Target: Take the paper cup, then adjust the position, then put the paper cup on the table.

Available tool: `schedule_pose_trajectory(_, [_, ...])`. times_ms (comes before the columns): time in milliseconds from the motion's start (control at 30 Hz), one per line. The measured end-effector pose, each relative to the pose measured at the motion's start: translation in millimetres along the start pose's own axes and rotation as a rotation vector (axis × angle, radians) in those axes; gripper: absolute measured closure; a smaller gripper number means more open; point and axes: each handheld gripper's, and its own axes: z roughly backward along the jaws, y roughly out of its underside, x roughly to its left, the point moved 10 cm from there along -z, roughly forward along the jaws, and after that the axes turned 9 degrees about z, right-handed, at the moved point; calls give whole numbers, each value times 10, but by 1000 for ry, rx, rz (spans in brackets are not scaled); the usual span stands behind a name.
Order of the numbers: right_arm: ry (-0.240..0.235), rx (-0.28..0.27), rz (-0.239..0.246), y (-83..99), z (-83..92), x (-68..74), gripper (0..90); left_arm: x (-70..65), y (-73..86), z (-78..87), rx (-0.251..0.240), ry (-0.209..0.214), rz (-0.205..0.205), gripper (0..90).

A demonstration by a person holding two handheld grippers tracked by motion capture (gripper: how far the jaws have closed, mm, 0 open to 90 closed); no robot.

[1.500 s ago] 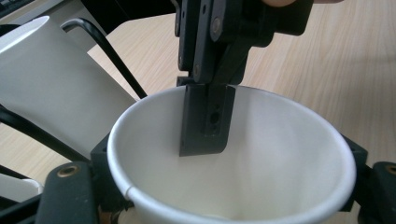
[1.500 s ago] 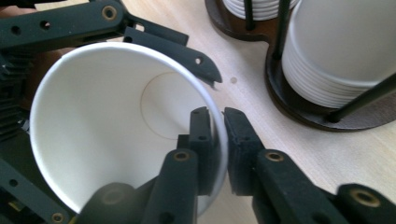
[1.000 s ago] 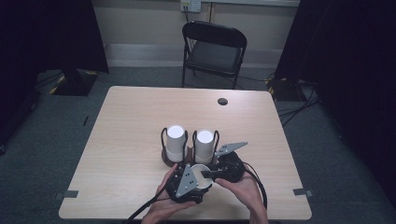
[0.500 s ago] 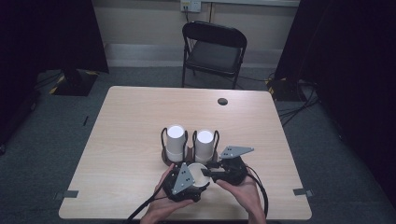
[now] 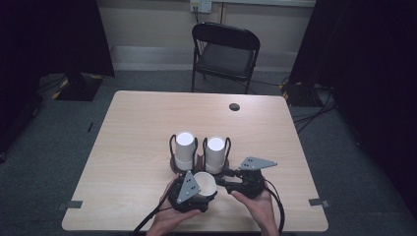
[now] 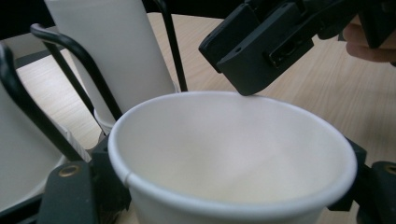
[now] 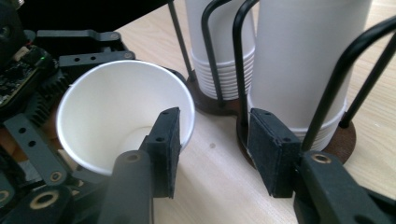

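The left hand-held gripper (image 5: 196, 194) is clasping a white paper cup (image 5: 204, 183) near the desk's (image 5: 137, 147) six o'clock edge, while the right hand-held gripper (image 7: 212, 149), jaws just opening and released, is sitting at the cup's three o'clock, bare desk lying beyond toward twelve.

No legible text, label or number on anything

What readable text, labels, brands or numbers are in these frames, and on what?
None can be read.
The paper cup in the left gripper is plain white.
The two cup stacks in their wire holders are unprinted.
The right gripper, table and chair carry no marking.
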Motion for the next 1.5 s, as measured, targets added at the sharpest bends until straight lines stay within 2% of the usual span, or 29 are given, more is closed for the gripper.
schedule_pose_trajectory(67, [9, -34, -23, 4, 6, -15, 526, 46, 4, 17, -1, -16, 6, 235])
schedule_pose_trajectory(167, [34, -71, -32, 21, 30, -53, 499, 101, -10, 66, -12, -19, 20, 235])
schedule_pose_trajectory(300, [93, -103, -34, 51, 85, -138, 426, 157, -35, 147, -30, -30, 36, 235])
schedule_pose_trajectory(367, [139, -121, -36, 72, 111, -204, 389, 204, -36, 197, -38, -43, 47, 235])
schedule_pose_trajectory(500, [211, -160, -78, 136, 167, -344, 302, 293, -21, 279, -57, -58, 76, 235])
schedule_pose_trajectory(600, [246, -184, -111, 187, 204, -429, 272, 373, 25, 326, -53, -80, 80, 234])
schedule_pose_trajectory(867, [342, -185, -147, 299, 254, -609, 229, 603, 53, 445, -77, -138, 132, 234])
schedule_pose_trajectory(1033, [372, -196, -152, 343, 300, -682, 218, 755, 34, 535, -96, -175, 145, 233])
schedule_pose_trajectory(1133, [384, -194, -171, 380, 321, -727, 202, 846, 20, 585, -105, -193, 157, 234])
schedule_pose_trajectory(1167, [388, -195, -180, 392, 326, -742, 193, 878, 18, 603, -103, -202, 153, 233])
schedule_pose_trajectory(1400, [459, -200, -165, 456, 376, -850, 155, 1058, -36, 670, -121, -241, 155, 233])
schedule_pose_trajectory(1500, [481, -179, -168, 515, 375, -891, 142, 1135, -50, 716, -131, -287, 151, 233])
